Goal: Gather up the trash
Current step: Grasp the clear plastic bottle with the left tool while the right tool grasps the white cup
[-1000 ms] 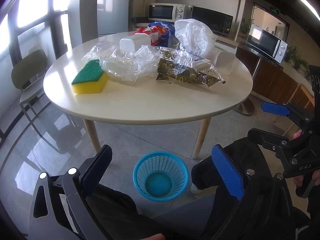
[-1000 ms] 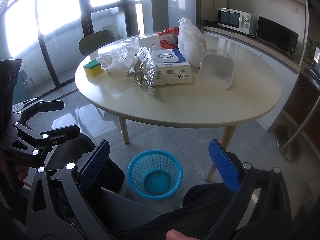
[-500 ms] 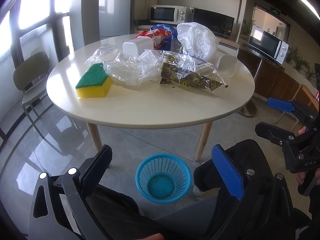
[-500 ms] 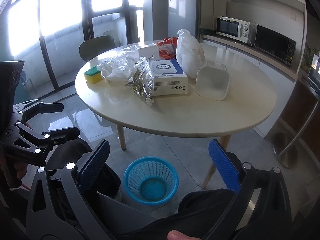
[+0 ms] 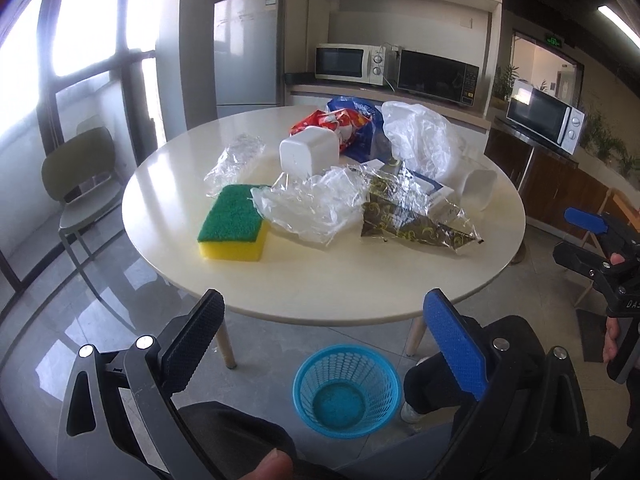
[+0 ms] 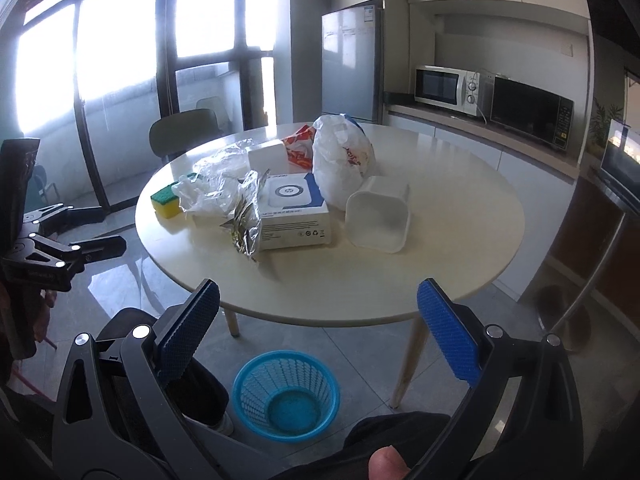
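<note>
Trash lies in a heap on the round cream table [image 5: 344, 292]: crumpled clear plastic [image 5: 312, 208], a dark gold-printed foil wrapper [image 5: 412, 226], a small clear wrapper [image 5: 238, 158], a red snack bag [image 5: 332, 120] and a white plastic bag [image 5: 420, 136]. A blue mesh basket [image 5: 346, 390] stands on the floor below the table's near edge, with nothing in it. My left gripper [image 5: 324, 332] is open and holds nothing, short of the table edge and above the basket. My right gripper [image 6: 318, 320] is open too, over the basket [image 6: 286, 396] and facing the foil wrapper [image 6: 246, 220].
A green-and-yellow sponge [image 5: 234, 226], a white tub [image 5: 308, 154], a white-and-blue box [image 6: 294, 210] and a tipped white container [image 6: 378, 218] share the table. A chair [image 5: 76, 184] stands at the left. The person's dark-trousered legs flank the basket. A fridge and microwaves line the back wall.
Both grippers have risen and drawn closer to the table, so the tabletop sits lower and larger in both views. Both stay open and empty.
</note>
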`<state>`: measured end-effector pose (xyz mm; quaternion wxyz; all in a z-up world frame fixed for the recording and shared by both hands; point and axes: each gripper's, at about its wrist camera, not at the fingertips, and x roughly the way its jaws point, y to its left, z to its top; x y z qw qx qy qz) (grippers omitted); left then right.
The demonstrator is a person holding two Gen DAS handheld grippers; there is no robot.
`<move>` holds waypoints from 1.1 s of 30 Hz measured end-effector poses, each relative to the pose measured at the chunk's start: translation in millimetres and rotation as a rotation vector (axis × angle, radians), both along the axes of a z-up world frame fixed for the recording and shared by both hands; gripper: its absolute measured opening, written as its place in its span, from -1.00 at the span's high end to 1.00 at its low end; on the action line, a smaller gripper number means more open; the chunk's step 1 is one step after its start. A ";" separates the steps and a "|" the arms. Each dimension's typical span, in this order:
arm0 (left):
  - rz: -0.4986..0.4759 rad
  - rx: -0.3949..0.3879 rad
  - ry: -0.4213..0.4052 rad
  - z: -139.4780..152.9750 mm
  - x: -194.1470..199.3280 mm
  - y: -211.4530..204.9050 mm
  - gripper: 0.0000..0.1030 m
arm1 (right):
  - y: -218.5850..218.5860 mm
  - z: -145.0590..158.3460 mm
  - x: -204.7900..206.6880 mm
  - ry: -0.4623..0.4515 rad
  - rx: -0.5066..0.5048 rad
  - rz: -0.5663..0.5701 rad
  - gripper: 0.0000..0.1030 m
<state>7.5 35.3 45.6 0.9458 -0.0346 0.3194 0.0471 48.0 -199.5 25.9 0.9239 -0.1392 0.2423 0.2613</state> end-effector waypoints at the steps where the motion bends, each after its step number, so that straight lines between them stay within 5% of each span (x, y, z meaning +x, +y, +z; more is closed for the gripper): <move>1: 0.003 0.001 0.000 2.5 2.0 4.0 -0.89 | -1.9 3.2 1.4 -0.013 0.005 -0.009 -0.84; 12: 0.059 0.018 -0.032 38.0 37.5 59.3 -0.89 | -12.2 24.7 50.1 -0.045 0.019 -0.073 -0.83; 19: 0.065 0.062 -0.009 45.9 75.4 78.5 -0.89 | -8.0 9.3 93.3 -0.007 -0.022 -0.113 -0.83; 33: 0.031 0.166 0.188 23.5 176.1 113.2 -0.89 | 4.0 -18.5 156.2 0.095 -0.064 -0.162 -0.83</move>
